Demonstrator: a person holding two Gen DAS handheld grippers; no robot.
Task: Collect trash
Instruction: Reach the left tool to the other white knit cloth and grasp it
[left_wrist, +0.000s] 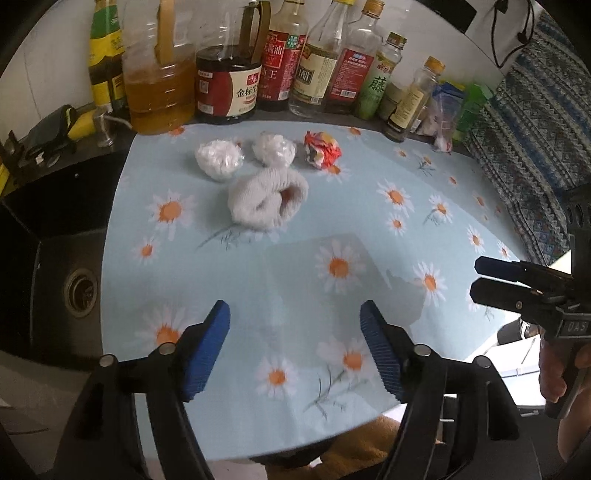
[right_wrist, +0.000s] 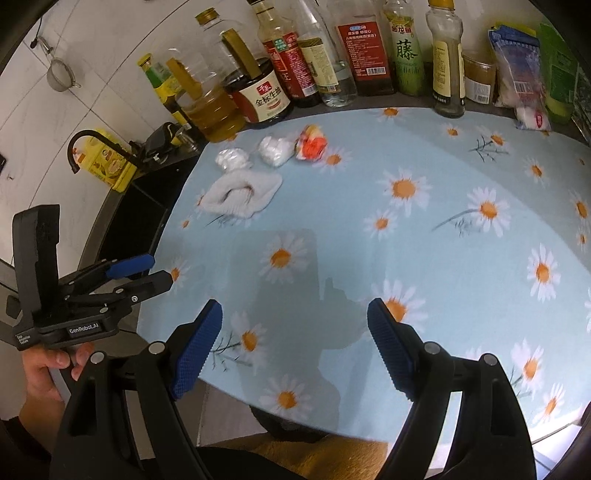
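Two white crumpled wads (left_wrist: 218, 159) (left_wrist: 274, 147) and a red-orange crumpled wrapper (left_wrist: 322, 150) lie at the far side of the daisy-print table (left_wrist: 369, 229). A white rolled cloth (left_wrist: 267, 199) lies just in front of them. In the right wrist view the wads (right_wrist: 232, 158) (right_wrist: 275, 149), wrapper (right_wrist: 312, 146) and cloth (right_wrist: 242, 195) sit far left. My left gripper (left_wrist: 295, 350) is open and empty over the near table edge. My right gripper (right_wrist: 295, 347) is open and empty beside it.
A row of oil, soy sauce and vinegar bottles (left_wrist: 229, 81) lines the back edge. A black sink (left_wrist: 66, 266) with a drain is at the left. Snack bags (right_wrist: 517, 66) stand at the back right. A patterned cloth (left_wrist: 528, 140) hangs at the right.
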